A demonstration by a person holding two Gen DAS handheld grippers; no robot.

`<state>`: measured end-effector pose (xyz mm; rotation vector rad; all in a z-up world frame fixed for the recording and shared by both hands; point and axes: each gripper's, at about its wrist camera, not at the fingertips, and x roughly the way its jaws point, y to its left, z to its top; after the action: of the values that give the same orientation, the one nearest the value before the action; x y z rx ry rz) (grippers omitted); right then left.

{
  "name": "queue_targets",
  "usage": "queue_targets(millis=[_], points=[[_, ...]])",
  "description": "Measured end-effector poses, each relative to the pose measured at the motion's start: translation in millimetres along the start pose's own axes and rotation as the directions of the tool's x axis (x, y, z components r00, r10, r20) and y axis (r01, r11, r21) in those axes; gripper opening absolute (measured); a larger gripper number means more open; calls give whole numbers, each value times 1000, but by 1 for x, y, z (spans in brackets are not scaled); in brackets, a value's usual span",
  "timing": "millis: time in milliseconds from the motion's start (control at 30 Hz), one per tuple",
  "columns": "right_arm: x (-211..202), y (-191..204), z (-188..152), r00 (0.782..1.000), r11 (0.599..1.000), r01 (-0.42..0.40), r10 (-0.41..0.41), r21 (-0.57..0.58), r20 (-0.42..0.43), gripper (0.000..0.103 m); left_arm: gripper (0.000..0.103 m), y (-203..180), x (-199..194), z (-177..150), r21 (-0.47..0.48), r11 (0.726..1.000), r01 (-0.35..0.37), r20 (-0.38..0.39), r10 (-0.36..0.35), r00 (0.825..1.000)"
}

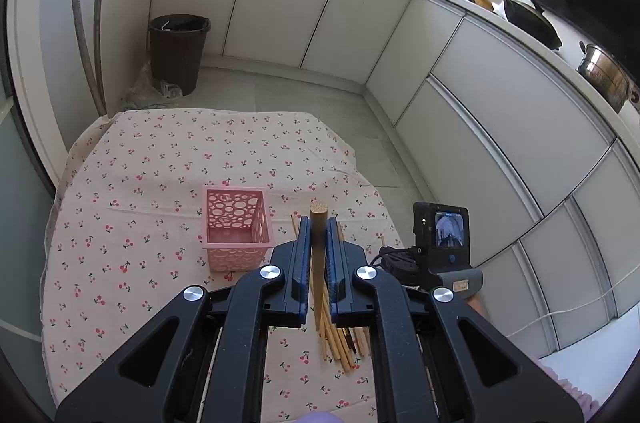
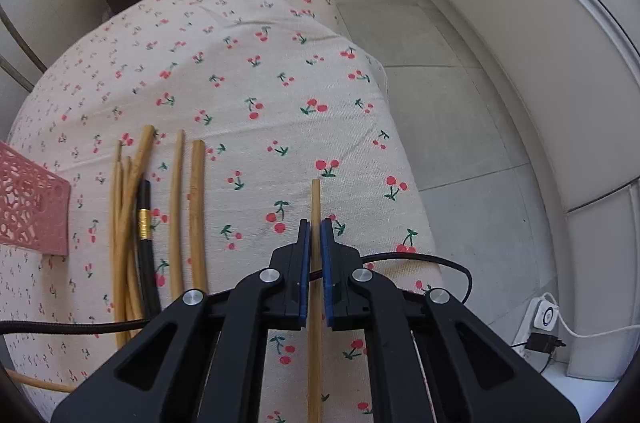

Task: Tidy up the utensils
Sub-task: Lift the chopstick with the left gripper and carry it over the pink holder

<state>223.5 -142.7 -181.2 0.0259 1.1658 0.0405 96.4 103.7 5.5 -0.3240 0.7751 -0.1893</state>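
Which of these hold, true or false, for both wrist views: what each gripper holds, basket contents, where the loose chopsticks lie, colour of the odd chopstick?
1. The left gripper is shut on a thick wooden stick. True.
2. The right gripper is open and empty. False: it is shut on a thin wooden chopstick.
3. The pink basket already holds several chopsticks. False: none show inside it.
4. Loose wooden chopsticks lie on the cherry-print tablecloth beside the basket. True.
5. One chopstick in the pile is black with a gold band. True.
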Motion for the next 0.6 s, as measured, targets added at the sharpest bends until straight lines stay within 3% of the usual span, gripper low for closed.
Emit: queue_targets(millis=[100, 233, 400, 600], points=[[-44, -4, -2, 993, 998, -55, 55, -3, 104, 5, 7, 6, -15, 2, -20, 1000, 13, 34, -12, 999], [-107, -10, -4, 961, 993, -118, 119, -21, 250, 5, 7, 11, -23, 4, -43, 999, 5, 58, -3, 998], [-172, -12, -7, 904, 984, -174, 173, -33, 391, 5, 7, 8, -38, 7, -48, 999, -9, 102, 14, 995], [-227, -9, 1, 819, 963, -268, 242, -26, 521, 5, 7, 5, -56, 24, -57, 998, -41, 168, 50, 985]])
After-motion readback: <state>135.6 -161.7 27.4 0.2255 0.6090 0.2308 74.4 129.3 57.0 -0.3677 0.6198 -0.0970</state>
